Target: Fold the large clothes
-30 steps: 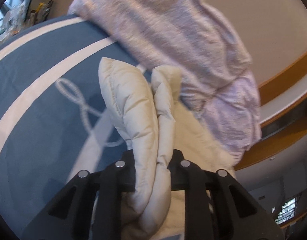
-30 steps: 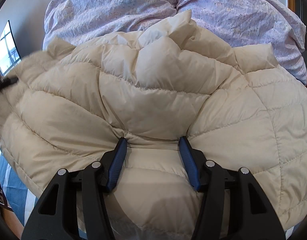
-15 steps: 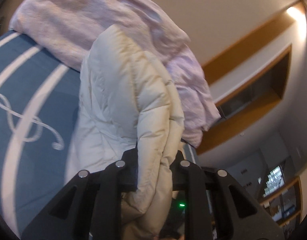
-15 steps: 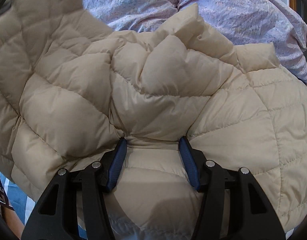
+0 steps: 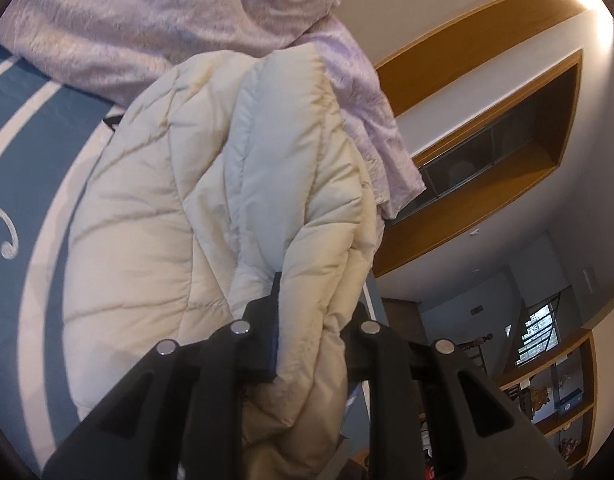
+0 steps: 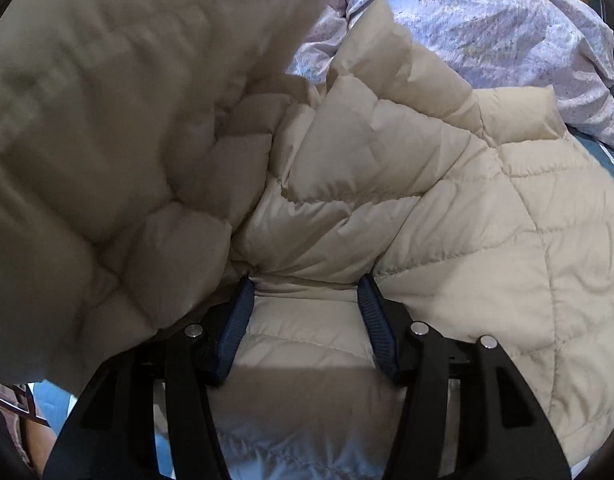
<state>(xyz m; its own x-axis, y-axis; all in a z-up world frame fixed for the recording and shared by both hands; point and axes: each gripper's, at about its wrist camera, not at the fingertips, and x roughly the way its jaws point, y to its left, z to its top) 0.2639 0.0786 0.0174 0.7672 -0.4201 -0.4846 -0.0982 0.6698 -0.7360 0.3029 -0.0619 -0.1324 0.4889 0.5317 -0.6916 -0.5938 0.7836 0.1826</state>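
Puffer jacket (image 6: 447, 220) folds over itself, blurred, hiding left fingers' (image 5: 273, 320) tips.

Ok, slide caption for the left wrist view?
Left gripper clamps a bunched fold of cream puffer jacket above the blue bedspread.

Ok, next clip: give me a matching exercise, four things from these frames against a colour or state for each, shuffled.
Things:
1. cream quilted puffer jacket
2. crumpled bedding heap
3. bed cover with white stripes
4. left hand-held gripper

Descriptions:
A. pale lilac
B. blue
C. shut on a bunched fold
D. gripped at two places

Pairs: 1-D, 2-A, 3-B, 4-C
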